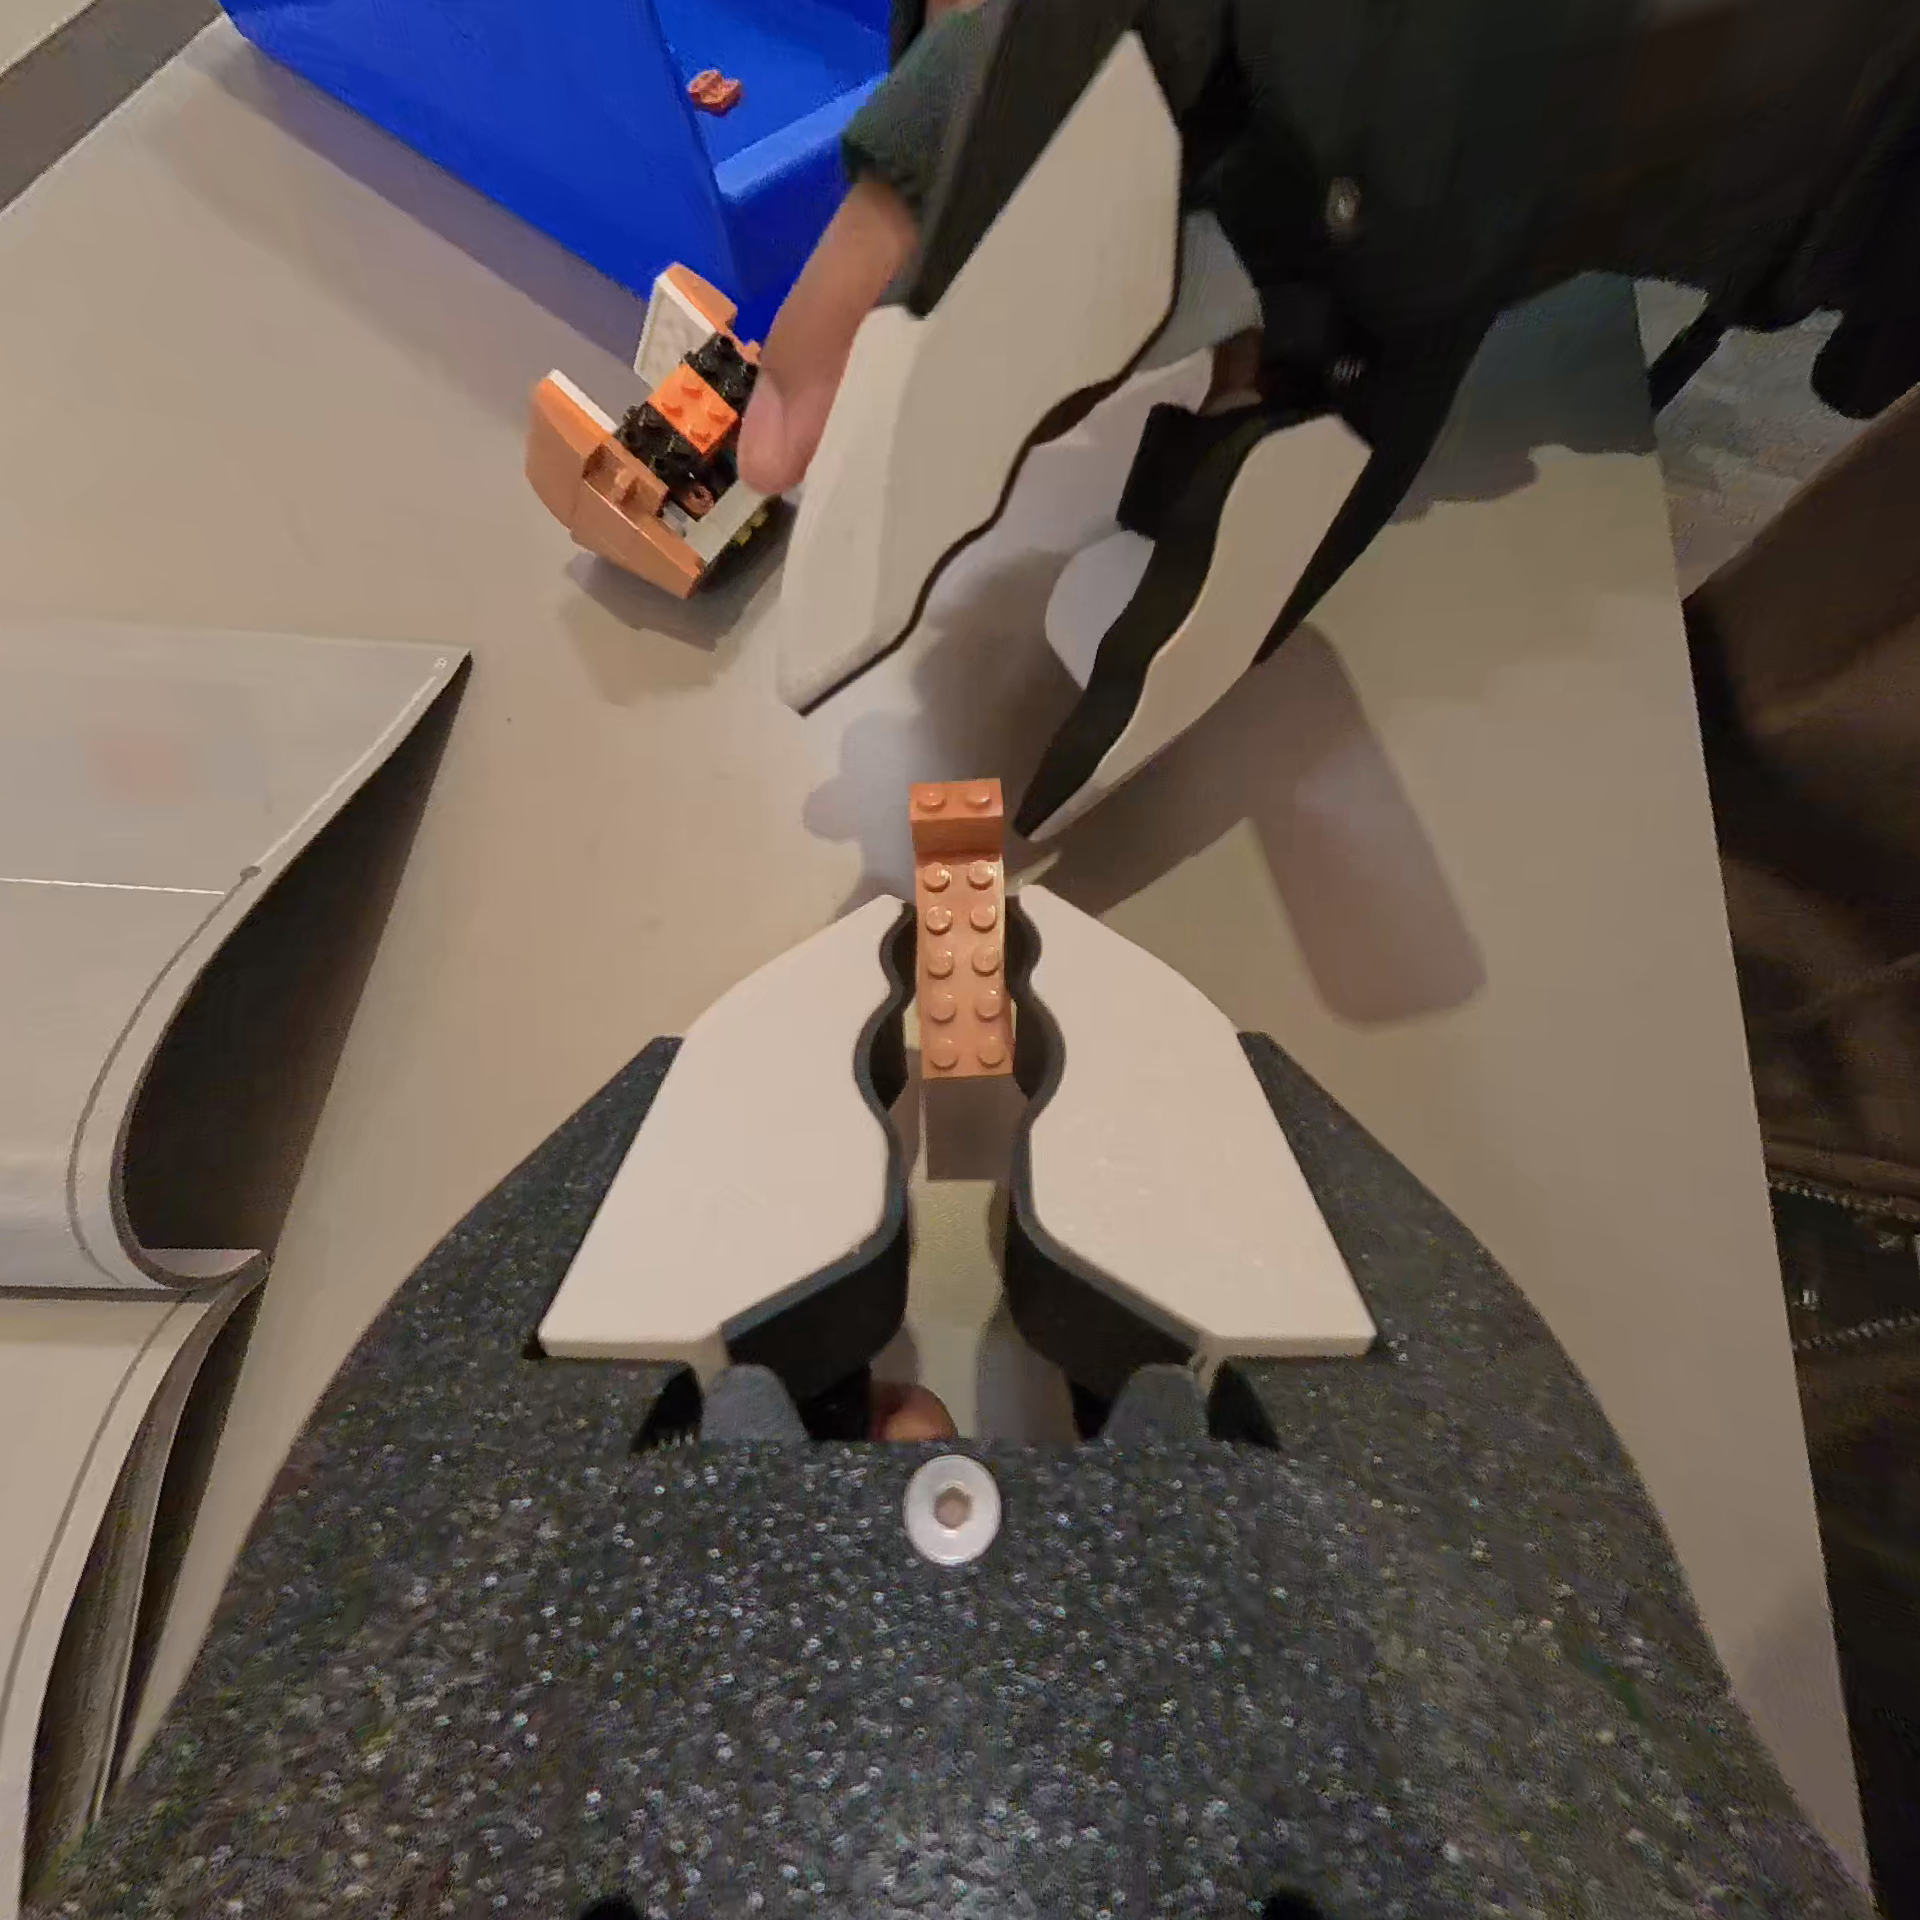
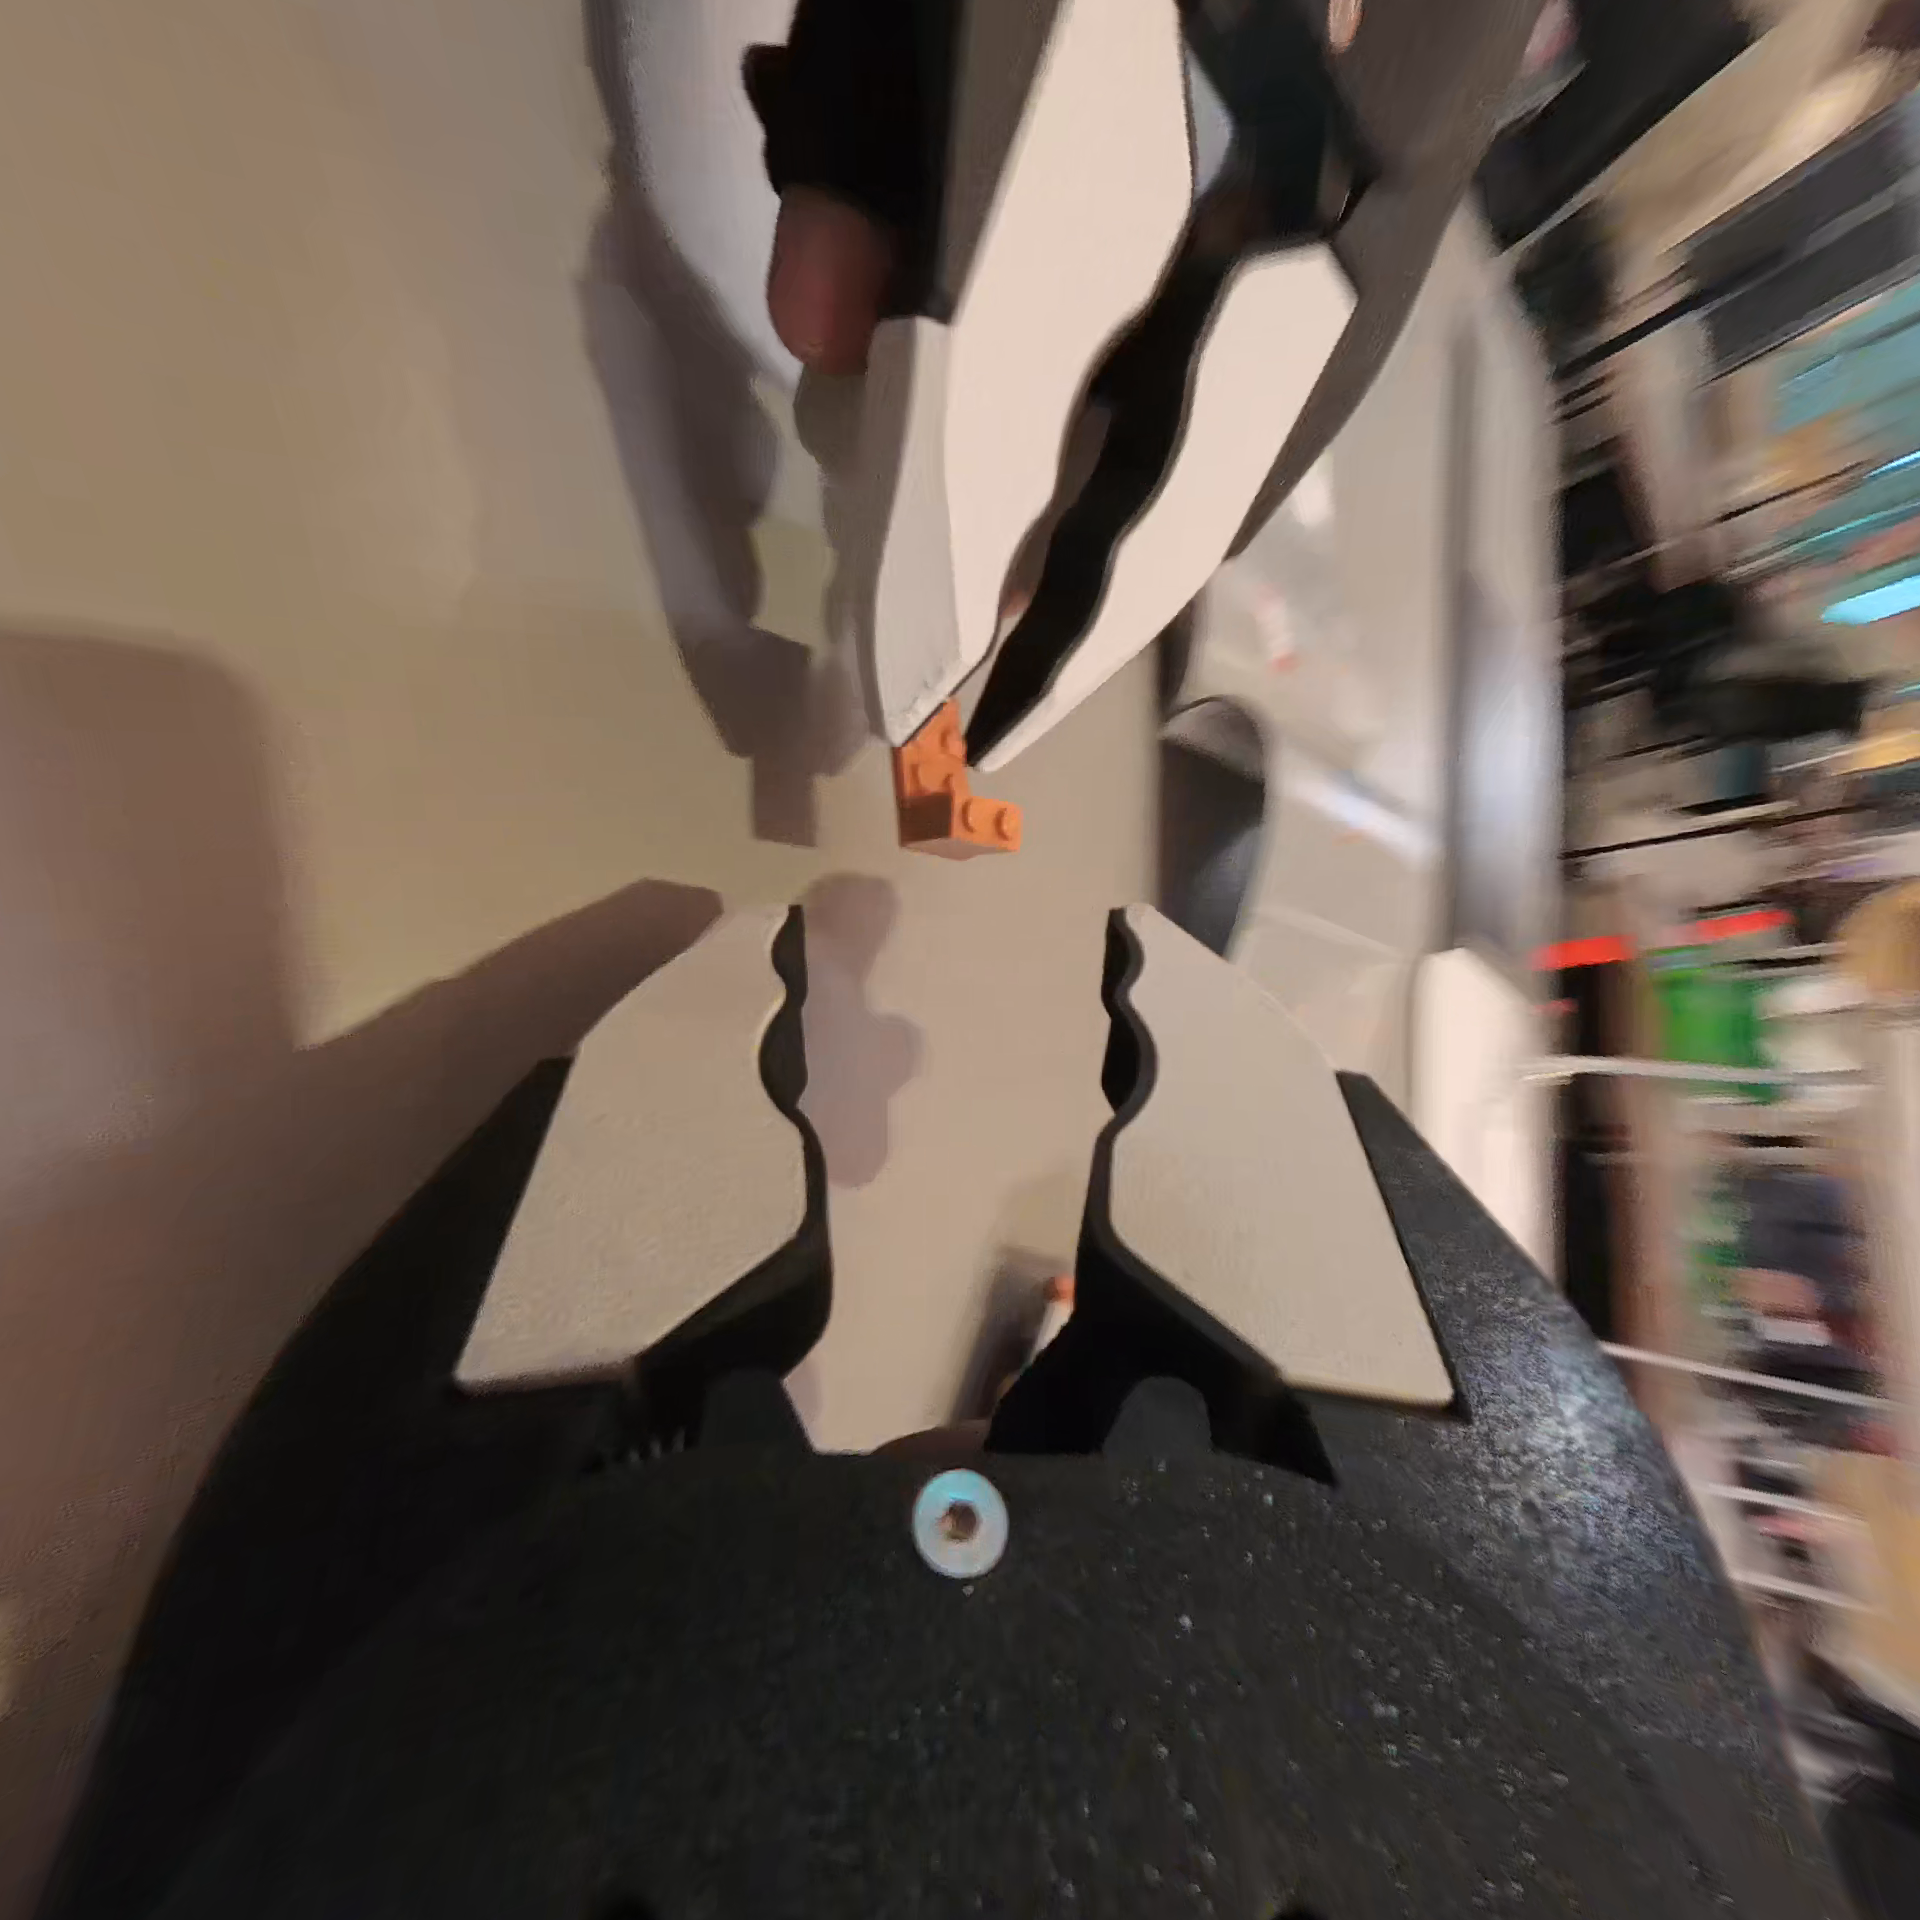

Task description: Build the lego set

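1. Your left gripper sits nearest the lens in the left wrist view, its jaws pinched narrow on the long sides of an orange plate, a long two-stud-wide strip.
2. At the plate's far end, at 12 o'clock, a small brick is stacked on it, clear of the jaws.
3. Your right gripper stands wide and holds nothing; the plate hangs just beyond its tips at 12 o'clock in the right wrist view.
4. Judge the plate as light, stiff and smooth-sided. It probably twists in a tip-only pinch, so grip the long edges flat.
5. Avoid pulling on the small brick; that joint likely parts under a sideways load.
6. Take the free end by its two side faces, across the width, and keep off the studs.
7. A half-built model lies at 10 o'clock on the table, a finger beside it.
8. A blue box stands at 11 o'clock with one small piece inside.
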`<state>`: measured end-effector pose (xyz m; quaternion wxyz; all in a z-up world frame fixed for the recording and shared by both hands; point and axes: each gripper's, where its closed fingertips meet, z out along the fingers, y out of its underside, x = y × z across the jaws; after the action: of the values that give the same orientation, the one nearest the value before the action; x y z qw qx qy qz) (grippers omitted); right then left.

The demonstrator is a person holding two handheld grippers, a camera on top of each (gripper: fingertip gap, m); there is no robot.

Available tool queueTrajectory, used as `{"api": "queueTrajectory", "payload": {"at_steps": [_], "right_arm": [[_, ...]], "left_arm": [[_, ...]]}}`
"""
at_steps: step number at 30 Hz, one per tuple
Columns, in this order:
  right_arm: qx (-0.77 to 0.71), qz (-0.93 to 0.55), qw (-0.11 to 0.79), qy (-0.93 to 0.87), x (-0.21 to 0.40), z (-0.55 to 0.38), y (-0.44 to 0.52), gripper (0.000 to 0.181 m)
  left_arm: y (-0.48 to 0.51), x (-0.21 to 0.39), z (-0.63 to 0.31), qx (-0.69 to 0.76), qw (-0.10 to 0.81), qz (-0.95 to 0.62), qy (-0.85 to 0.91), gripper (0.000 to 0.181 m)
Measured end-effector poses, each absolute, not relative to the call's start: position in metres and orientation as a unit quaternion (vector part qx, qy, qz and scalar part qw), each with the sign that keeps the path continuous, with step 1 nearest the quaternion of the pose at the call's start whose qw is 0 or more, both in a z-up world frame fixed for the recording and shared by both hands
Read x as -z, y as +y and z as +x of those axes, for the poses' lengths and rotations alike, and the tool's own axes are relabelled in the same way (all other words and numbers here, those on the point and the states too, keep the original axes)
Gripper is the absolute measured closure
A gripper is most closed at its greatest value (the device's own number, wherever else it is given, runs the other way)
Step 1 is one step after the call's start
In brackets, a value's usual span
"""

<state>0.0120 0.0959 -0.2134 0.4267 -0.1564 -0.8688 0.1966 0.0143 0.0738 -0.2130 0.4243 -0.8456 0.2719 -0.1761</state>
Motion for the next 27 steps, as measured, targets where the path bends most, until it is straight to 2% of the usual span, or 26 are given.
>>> {"api": "queueTrajectory", "payload": {"at_steps": [10, 15, 20, 27], "right_arm": [[-0.141, -0.043, 0.563, -0.813, 0.199, -0.002, 0.082, 0.128], [-0.133, -0.024, 0.577, -0.806, 0.2, -0.006, 0.076, 0.134], [-0.126, -0.014, 0.59, -0.797, 0.198, -0.008, 0.075, 0.163], [-0.148, -0.03, 0.568, -0.809, 0.199, -0.008, 0.074, 0.164]], "left_arm": [[0.074, 0.205, 0.011, 0.206, 0.432, -0.842, 0.25, 0.165], [0.073, 0.201, 0.013, 0.217, 0.437, -0.837, 0.249, 0.166], [0.072, 0.196, 0.017, 0.248, 0.44, -0.829, 0.241, 0.166], [0.072, 0.195, 0.017, 0.26, 0.44, -0.827, 0.236, 0.166]]}}
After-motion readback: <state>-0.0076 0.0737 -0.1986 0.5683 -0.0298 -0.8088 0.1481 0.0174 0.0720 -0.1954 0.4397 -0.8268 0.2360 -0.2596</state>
